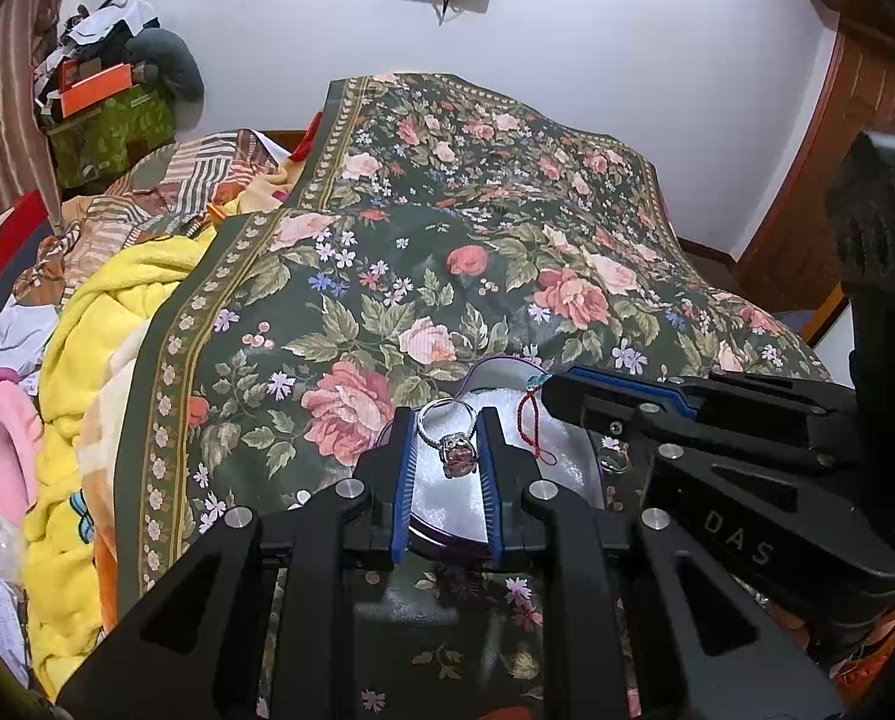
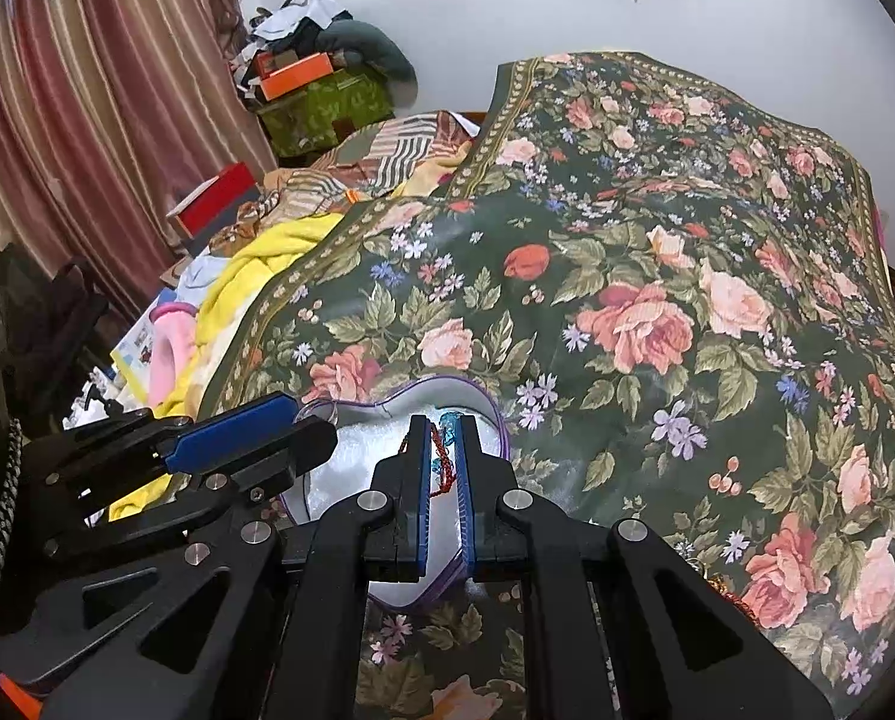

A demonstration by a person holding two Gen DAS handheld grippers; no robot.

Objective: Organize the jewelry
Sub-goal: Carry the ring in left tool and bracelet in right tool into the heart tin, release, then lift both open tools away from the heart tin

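Note:
A heart-shaped box (image 1: 441,542) with a purple rim and white lining rests on the floral bedspread (image 1: 387,300). My left gripper (image 1: 447,423) hovers over it, shut on a silver ring (image 1: 458,450) with a pink stone. In the right wrist view, my right gripper (image 2: 441,429) is shut on a red cord bracelet (image 2: 444,468) with teal beads, just above the box's lining (image 2: 351,462). That bracelet (image 1: 530,420) hangs from the right gripper (image 1: 558,390) beside the ring. The left gripper (image 2: 312,420) comes in from the left over the box rim (image 2: 495,414).
A second ring (image 1: 614,459) lies on the bedspread right of the box. A yellow blanket (image 1: 87,360), pink item (image 1: 9,444) and red box (image 2: 219,195) crowd the left side. Striped curtain (image 2: 87,120) and stacked boxes (image 2: 321,102) stand behind.

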